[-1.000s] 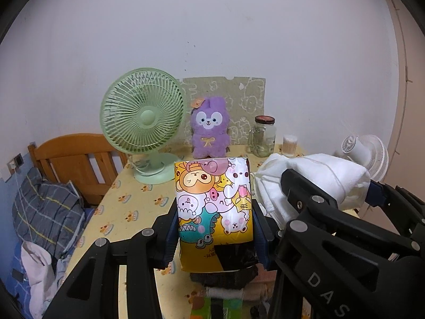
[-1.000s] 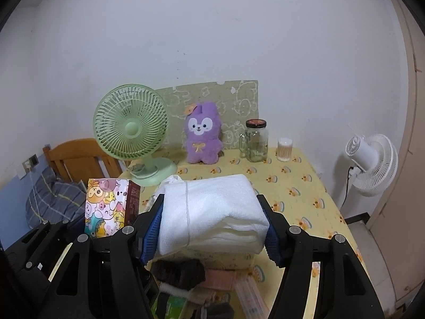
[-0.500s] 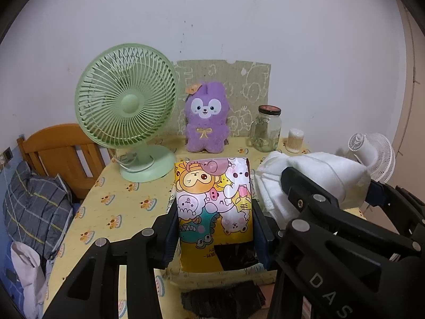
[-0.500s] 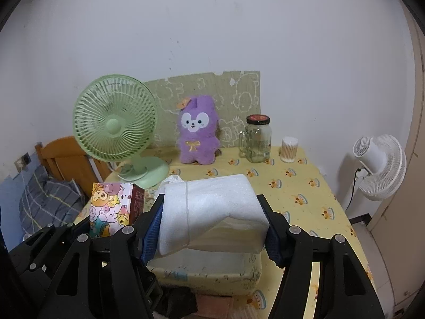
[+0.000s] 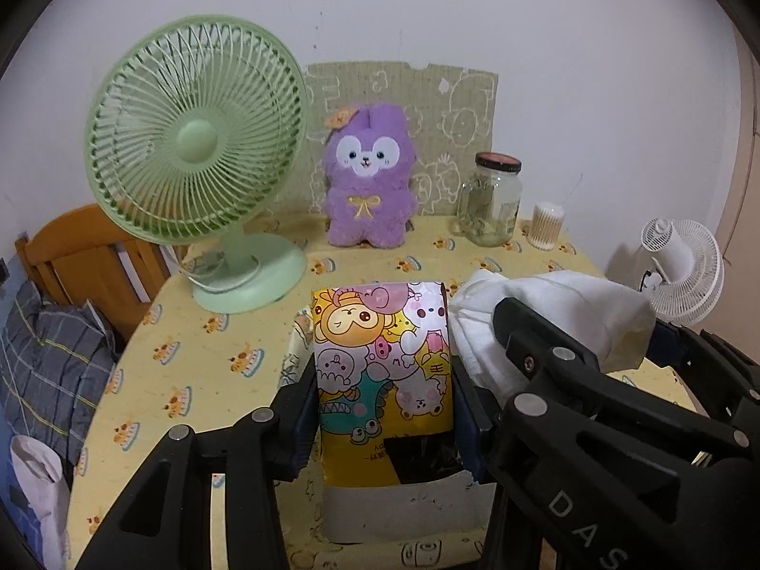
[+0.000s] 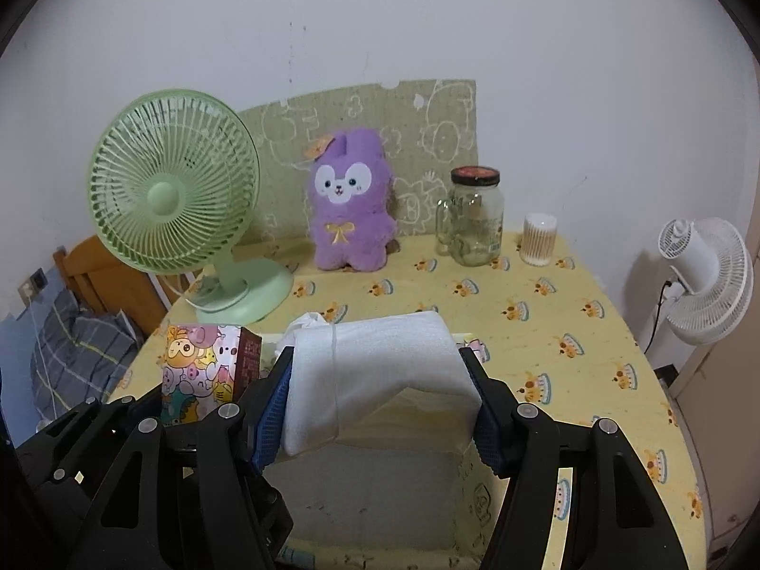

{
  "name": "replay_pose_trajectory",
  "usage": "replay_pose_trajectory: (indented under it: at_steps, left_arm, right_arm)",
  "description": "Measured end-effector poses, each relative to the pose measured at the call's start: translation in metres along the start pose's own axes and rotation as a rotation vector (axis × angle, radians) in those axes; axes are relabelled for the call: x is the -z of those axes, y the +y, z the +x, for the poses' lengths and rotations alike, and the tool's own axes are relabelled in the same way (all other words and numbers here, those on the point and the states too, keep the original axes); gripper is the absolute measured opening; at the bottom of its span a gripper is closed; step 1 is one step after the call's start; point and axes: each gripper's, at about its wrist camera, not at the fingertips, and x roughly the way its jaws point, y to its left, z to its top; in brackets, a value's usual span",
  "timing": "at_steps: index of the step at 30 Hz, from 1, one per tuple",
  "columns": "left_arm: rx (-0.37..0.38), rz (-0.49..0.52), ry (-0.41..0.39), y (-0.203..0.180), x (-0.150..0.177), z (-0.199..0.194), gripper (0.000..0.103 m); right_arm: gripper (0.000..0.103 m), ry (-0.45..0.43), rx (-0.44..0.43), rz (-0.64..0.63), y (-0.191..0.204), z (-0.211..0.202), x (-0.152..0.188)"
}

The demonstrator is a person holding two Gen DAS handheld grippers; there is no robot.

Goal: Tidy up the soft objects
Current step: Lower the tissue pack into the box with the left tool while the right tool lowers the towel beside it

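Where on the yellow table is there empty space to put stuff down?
The biggest bare patch of the yellow tablecloth is on the right, between the cotton swab pot and the table's edge. Another lies in front of the green fan. The back row is crowded: fan, purple plush, glass jar.

Side by side above the table, angled downward: left gripper (image 5: 384, 394) clamped on a cartoon-printed pack (image 5: 382, 370), pads pressed to both its sides; right gripper (image 6: 380, 399) closed around a folded white towel (image 6: 375, 375), blue pads squeezing its ends.
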Motion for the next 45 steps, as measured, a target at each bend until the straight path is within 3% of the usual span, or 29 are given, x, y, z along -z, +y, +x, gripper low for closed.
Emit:
replay_pose_trajectory:
  at_steps: [9,18,23,28,45]
  left_arm:
    - [-0.025,0.013,0.055,0.0,0.004,0.022,0.075]
    - [-0.001,0.035,0.097,0.002,0.005,0.03,0.079]
    - [0.035,0.039,0.083,0.001,0.006,0.026,0.089]
    - [0.035,0.043,0.074,-0.001,0.004,0.022,0.092]
    - [0.013,0.038,0.019,-0.007,0.0,-0.019,0.097]
  right_arm:
    - [0.068,0.031,0.031,-0.018,-0.002,0.021,0.004]
    - [0.073,0.055,0.025,-0.042,0.0,0.036,0.006]
    - [0.093,0.049,0.043,-0.061,0.003,0.036,0.004]
    - [0.098,0.048,0.052,-0.075,0.004,0.034,0.002]
    - [0.102,0.018,0.016,-0.051,0.005,-0.006,-0.003]
